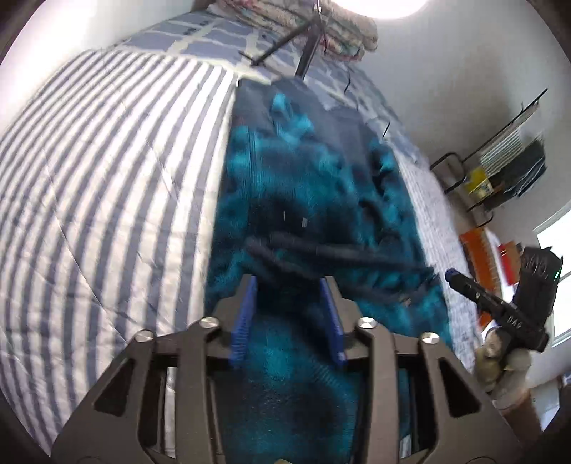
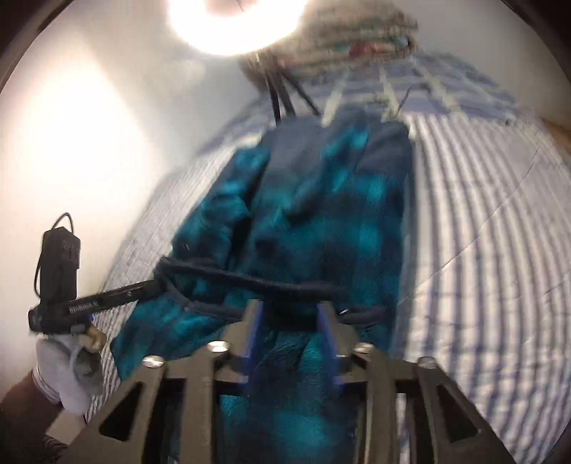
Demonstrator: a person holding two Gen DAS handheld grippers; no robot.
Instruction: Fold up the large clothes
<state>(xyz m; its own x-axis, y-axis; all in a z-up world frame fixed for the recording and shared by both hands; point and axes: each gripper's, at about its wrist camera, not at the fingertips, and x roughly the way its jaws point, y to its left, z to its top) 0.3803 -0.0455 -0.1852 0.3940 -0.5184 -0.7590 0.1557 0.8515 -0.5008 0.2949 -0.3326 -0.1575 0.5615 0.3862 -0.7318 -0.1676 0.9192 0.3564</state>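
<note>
- Big fuzzy teal-and-navy garment [image 1: 314,185] is laid out lengthwise on the bed, on top of a blue-and-white striped quilt [image 1: 107,200]. It also shows in the right wrist view [image 2: 321,214], same spot, running from the near edge up toward the pillows.
- A dark corded hem or drawstring edge [image 1: 342,255] runs across the near end of the garment; the same dark edge [image 2: 249,276] crosses the right view too.
- Left tongs [image 1: 289,282]: blue pads spread apart, with the fuzzy fabric and that dark edge sitting in the gap between them. Can't tell if they're actually gripping anything, looks loose to me.
- Right tongs [image 2: 291,308]: also spread, dark edge lying right across the tips, fabric between the pads. No clear pinch that I can see.
- Each camera catches the other tool: the right tongs [image 1: 453,276] show at the garment's right edge in the left view, with a gloved hand [image 1: 503,360] under them. In the right view, the left tongs' tip is buried in the fabric edge, gloved hand [image 2: 71,360] below.
- Far end of the bed has a checked blue sheet [image 1: 214,34] and a stack of folded blankets [image 1: 321,21].
- A rack with stuff on it [image 1: 499,171] stands off to the right by the wall.
- Both views are pretty blurry.
</note>
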